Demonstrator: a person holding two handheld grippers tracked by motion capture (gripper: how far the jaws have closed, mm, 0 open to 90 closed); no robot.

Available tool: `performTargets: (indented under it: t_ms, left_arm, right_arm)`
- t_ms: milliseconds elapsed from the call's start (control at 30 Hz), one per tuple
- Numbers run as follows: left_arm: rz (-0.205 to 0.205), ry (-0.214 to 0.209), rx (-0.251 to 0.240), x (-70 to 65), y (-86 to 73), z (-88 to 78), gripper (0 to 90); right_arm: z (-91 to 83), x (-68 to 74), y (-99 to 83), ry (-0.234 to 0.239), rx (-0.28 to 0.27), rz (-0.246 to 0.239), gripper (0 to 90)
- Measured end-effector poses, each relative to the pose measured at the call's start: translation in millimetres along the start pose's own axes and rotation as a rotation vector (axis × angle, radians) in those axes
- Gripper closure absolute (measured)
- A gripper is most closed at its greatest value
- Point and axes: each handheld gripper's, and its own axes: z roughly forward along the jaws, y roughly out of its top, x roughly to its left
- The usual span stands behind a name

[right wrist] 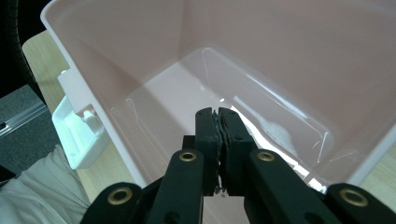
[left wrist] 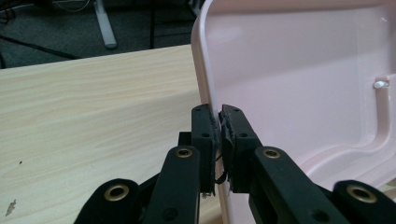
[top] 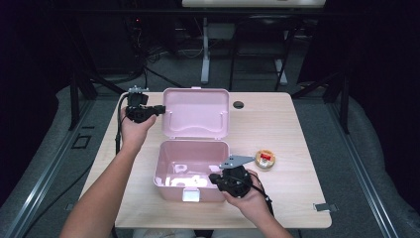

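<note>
A pale pink plastic box (top: 190, 173) with rounded corners stands open near the front edge of the light wooden table (top: 277, 124), a little left of the middle, its white latch (top: 190, 194) facing the person. Its hinged pink lid (top: 195, 113) is raised behind it, toward the back edge of the table, with the inner side turned to the person. The left gripper (top: 159, 108), held in the left hand (top: 132, 130), is at the left rim of the lid; in the left gripper view its black jaws are drawn narrow and pinch that thin pink rim (left wrist: 208, 88) between the pads, one jaw on the table side and one on the inner side. The right gripper (top: 214, 177), held in the right hand (top: 247, 196), sits at the front right corner of the box; in the right gripper view its jaws are pressed together with nothing between them, pointing down into the bare hollow of the box (right wrist: 224, 79). A small round yellow tin with a red mark (top: 265, 158) lies on the table just right of the box, near the right gripper's grey plate (top: 236, 161).
</note>
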Motion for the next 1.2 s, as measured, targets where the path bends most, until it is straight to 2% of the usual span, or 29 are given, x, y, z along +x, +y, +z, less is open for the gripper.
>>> performTargets:
  t_ms: [300, 400, 433, 500, 800, 1000, 1067, 1200]
  left_arm:
    - [-0.014, 0.006, 0.031, 4.1, -1.8, 9.9, 82.7]
    - [-0.024, -0.012, 0.035, 4.9, -4.1, 11.2, 72.3]
    - [-0.016, -0.008, 0.032, 5.2, -5.0, 10.7, 68.4]
    - [-0.015, 0.009, 0.032, 5.7, -7.8, 9.3, 66.1]
    - [-0.025, 0.014, 0.015, 13.8, -20.4, -10.2, 62.0]
    - [-0.009, -0.013, 0.011, 12.0, -32.3, -27.2, 60.6]
    - [-0.006, -0.039, 0.007, 10.3, -37.4, -33.7, 60.1]
    - [0.024, -0.057, 0.011, 5.6, -47.6, -42.5, 59.9]
  right_arm:
    - [0.0, 0.1, -0.2, 0.000, -0.003, 0.003, 87.2]
    - [-0.2, 0.0, -0.4, 0.000, -0.005, 0.002, 87.3]
    - [-0.1, 0.1, -0.5, -0.001, -0.005, 0.000, 87.3]
    - [-0.1, 0.2, -0.5, -0.005, -0.006, -0.001, 87.2]
    - [-0.2, -0.4, -0.5, 0.004, -0.009, 0.003, 86.3]
    - [-0.4, 0.0, 0.0, 0.009, -0.005, 0.014, 84.9]
    - [-0.6, 0.1, 0.1, 0.007, -0.007, 0.015, 83.4]
    - [-3.2, -0.6, 1.0, 0.007, -0.010, 0.015, 81.4]
